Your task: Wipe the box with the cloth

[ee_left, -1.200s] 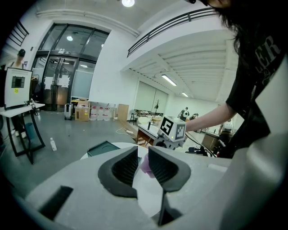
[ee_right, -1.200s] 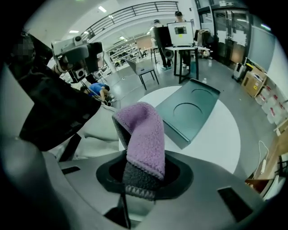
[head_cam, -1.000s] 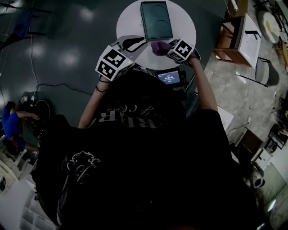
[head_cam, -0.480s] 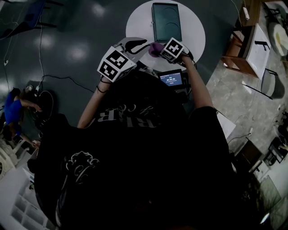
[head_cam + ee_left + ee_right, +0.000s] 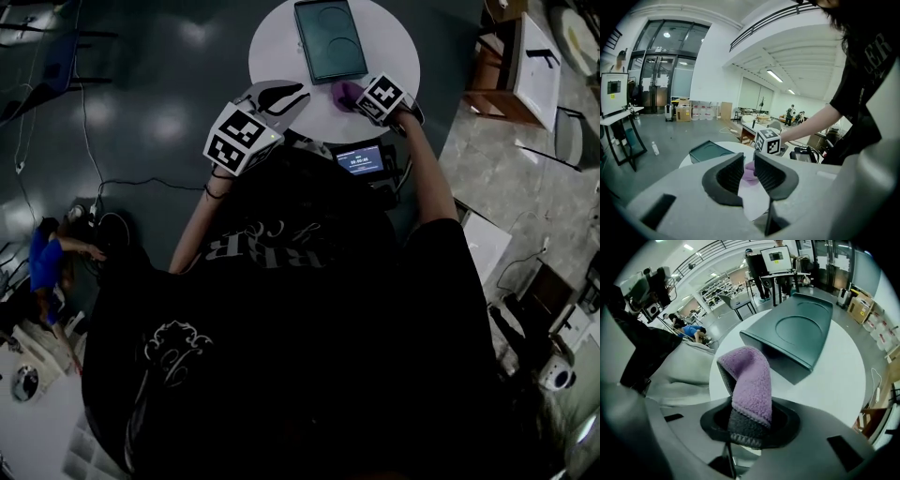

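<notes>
One cloth (image 5: pixel 749 380) inside right tool (image 5: pixel 748 426)

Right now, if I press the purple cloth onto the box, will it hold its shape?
Probably floppy: the cloth droops over past the right gripper, so it should fold flat on the box. Its fleecy nap likely drags rather than slips.

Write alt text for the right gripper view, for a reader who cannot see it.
The right gripper has its jaws shut on a folded purple cloth, which arches up in the foreground. Beyond it a dark green box with a round recess in its top lies flat on a round white table.
</notes>
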Motion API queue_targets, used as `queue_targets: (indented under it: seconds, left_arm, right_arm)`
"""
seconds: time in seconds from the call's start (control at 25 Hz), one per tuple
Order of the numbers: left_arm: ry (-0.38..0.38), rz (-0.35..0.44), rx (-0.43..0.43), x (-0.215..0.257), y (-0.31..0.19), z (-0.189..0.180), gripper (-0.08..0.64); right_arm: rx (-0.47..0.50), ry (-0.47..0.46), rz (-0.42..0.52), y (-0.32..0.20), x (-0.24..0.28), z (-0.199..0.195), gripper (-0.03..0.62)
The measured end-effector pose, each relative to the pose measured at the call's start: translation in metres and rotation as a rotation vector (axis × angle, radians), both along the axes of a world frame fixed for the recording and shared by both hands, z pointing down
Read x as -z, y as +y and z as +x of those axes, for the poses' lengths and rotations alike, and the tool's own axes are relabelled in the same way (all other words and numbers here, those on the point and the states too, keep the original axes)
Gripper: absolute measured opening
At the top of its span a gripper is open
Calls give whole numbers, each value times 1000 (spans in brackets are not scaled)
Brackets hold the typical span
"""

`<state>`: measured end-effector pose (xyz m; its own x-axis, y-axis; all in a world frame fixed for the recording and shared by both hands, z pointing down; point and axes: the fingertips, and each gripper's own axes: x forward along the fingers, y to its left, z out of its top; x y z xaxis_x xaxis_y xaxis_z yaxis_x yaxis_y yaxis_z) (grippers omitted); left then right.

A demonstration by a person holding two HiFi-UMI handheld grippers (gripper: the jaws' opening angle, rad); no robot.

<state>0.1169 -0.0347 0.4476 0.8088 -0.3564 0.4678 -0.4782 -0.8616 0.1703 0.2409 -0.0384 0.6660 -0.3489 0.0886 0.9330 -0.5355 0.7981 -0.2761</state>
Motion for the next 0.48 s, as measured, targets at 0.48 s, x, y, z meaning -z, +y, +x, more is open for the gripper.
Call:
queue_targets:
  seconds: [0.48]
  left_arm:
    - [47, 3, -28, 0, -10, 27, 66]
  right_arm:
    - [-225, 44, 2, -4, 8, 84, 106]
